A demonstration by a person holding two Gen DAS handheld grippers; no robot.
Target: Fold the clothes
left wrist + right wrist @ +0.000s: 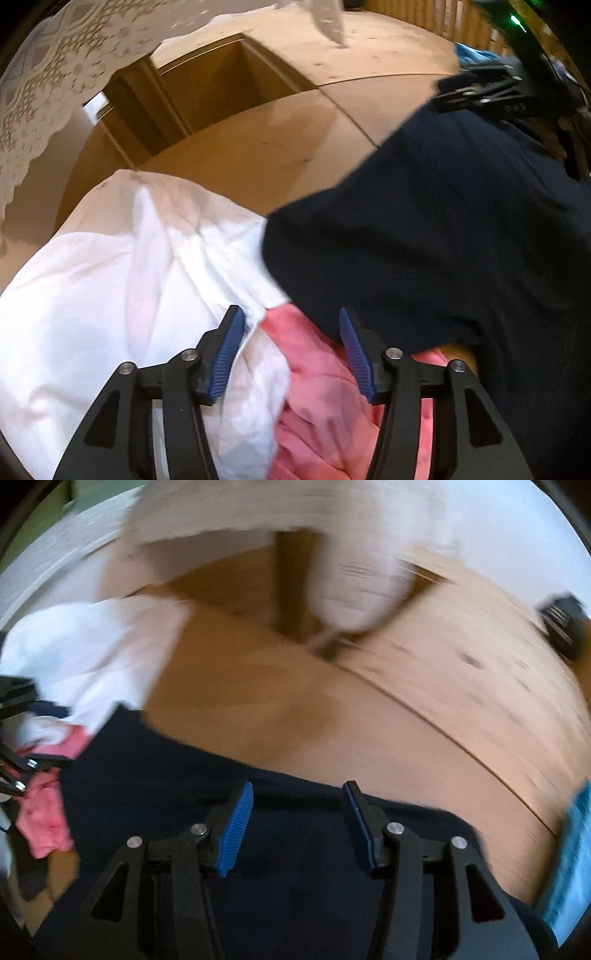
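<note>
Hovering your left gripper (291, 328), jaws spread, over white garment (110, 280) and pink garment (317, 369), your right gripper (297, 801) likewise spread over navy garment (295, 904) on the desk (277, 709) (no legible writing).

Left tool (291, 321): matt black plastic arms, ribbed blue rubbery pads (229, 354), shiny metal pins. Right tool (297, 794) same build. Navy garment (424, 229): matt cloth, fine weave. White garment (110, 266): smooth thin cloth, creased. Pink garment (321, 387): soft matt cloth, crumpled. Bench (258, 155): light wood, smooth, slight sheen, small speckles. Lace cloth (48, 96): white, openwork pattern.
</note>
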